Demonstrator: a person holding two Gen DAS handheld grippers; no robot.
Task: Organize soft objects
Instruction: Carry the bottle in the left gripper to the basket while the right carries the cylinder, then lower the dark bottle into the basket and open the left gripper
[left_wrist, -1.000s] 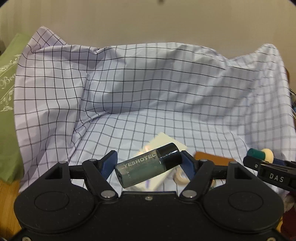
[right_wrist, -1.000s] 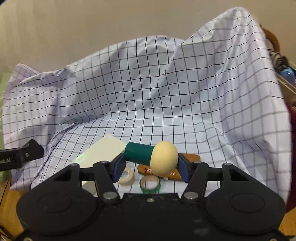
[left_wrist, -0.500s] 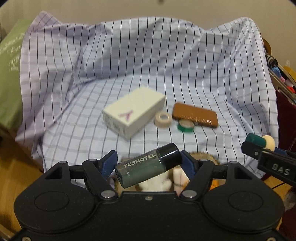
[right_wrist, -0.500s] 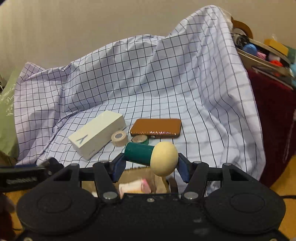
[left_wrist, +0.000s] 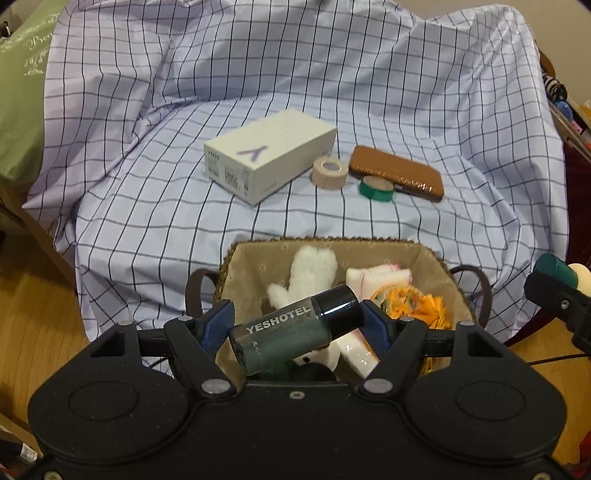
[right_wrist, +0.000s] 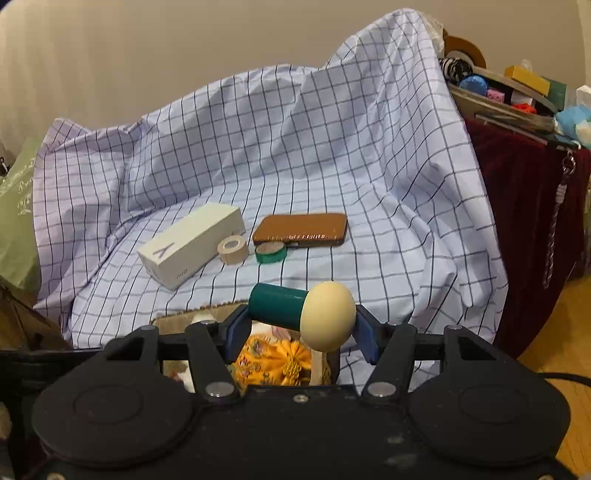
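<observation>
Both hands have swung back off the checked cloth (left_wrist: 369, 92), and the basket (left_wrist: 436, 258) is now in view at the near edge, right under the tools. The left gripper (left_wrist: 295, 328) is clamped on the dark YESHOTEL bottle (left_wrist: 291, 336), held crosswise above the basket's white plush toy (left_wrist: 310, 273) and orange fabric (left_wrist: 417, 302). The right gripper (right_wrist: 299, 325) pinches a toy mushroom (right_wrist: 303, 314), green stem left, cream cap right, over the same basket. Far back on the cloth sit the white box (left_wrist: 266, 155), two tape rolls and a brown case (left_wrist: 395, 171). Looks like both loads are lined up for a drop.
</observation>
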